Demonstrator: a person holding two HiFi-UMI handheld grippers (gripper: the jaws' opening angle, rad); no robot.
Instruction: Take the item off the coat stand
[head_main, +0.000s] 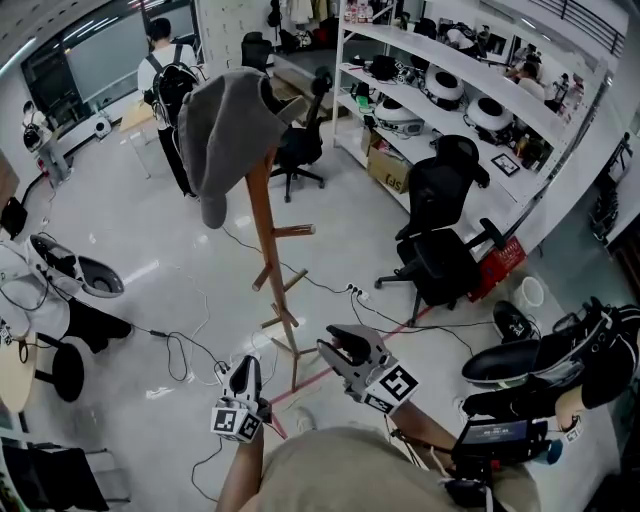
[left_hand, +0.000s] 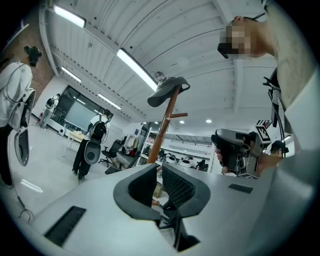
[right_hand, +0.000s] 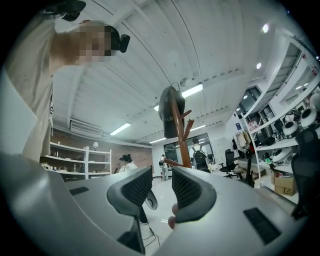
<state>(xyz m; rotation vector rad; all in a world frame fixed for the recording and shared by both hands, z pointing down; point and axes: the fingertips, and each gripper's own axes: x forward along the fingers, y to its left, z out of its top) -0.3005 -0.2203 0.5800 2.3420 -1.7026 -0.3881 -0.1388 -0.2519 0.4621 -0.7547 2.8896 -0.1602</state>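
Note:
A grey hat (head_main: 225, 125) hangs over the top of the wooden coat stand (head_main: 268, 235), which stands on the floor just ahead of me. My left gripper (head_main: 243, 362) is held low at the stand's foot, shut with nothing between its jaws. To its right, my right gripper (head_main: 335, 340) is open and empty. In the left gripper view the hat (left_hand: 167, 90) sits high on the pole (left_hand: 167, 122) beyond the gripper (left_hand: 159, 170), and the right gripper (left_hand: 235, 150) shows at the right. In the right gripper view the hat (right_hand: 171, 112) tops the stand (right_hand: 186, 145) beyond the open gripper (right_hand: 161, 175).
Black office chairs (head_main: 440, 240) stand right of the stand, and another chair (head_main: 300, 140) behind it. White shelving (head_main: 470, 80) runs along the right wall. A person with a backpack (head_main: 170, 80) stands at the back. Cables (head_main: 190, 350) trail across the floor; a black stool (head_main: 65, 370) is at left.

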